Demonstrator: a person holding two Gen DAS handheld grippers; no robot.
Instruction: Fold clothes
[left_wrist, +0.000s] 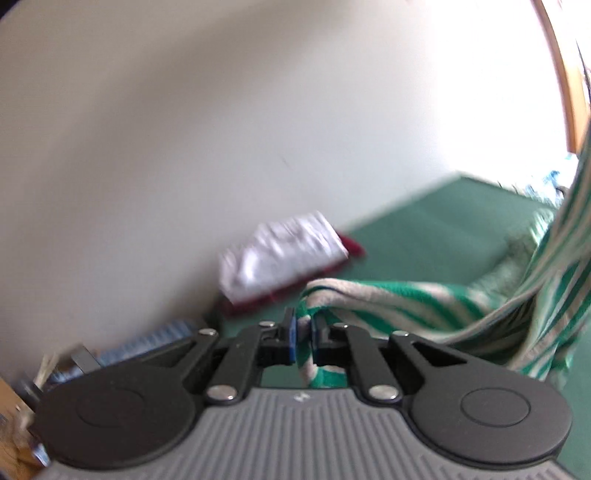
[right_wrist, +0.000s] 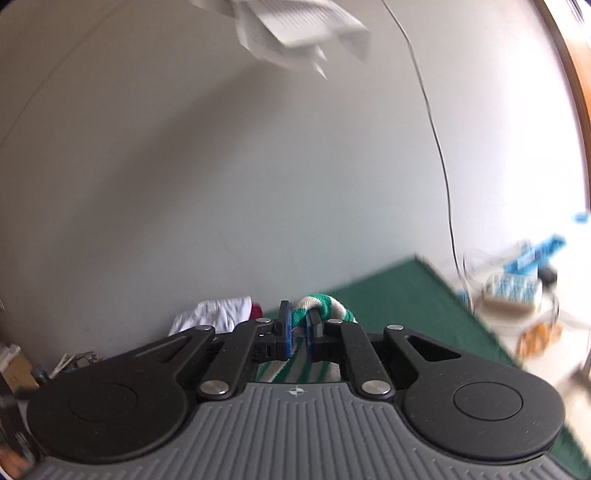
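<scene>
Left gripper (left_wrist: 303, 334) clamped on the striped green-and-white garment (left_wrist: 406, 295); right gripper (right_wrist: 298, 334) pinching another bunched edge. The cloth hangs lifted above the green tabletop (left_wrist: 424, 229), open room ahead. Folded white clothes (left_wrist: 280, 251) sit by the wall (left_wrist: 184, 147). No legible writing.

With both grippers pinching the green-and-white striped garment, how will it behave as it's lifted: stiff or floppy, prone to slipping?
Likely floppy: the striped garment sags and hangs in folds between the holds. Probably light, since only a thin bunched edge sits in the left gripper. The knit looks grippy, so slipping from the right gripper seems unlikely.
</scene>
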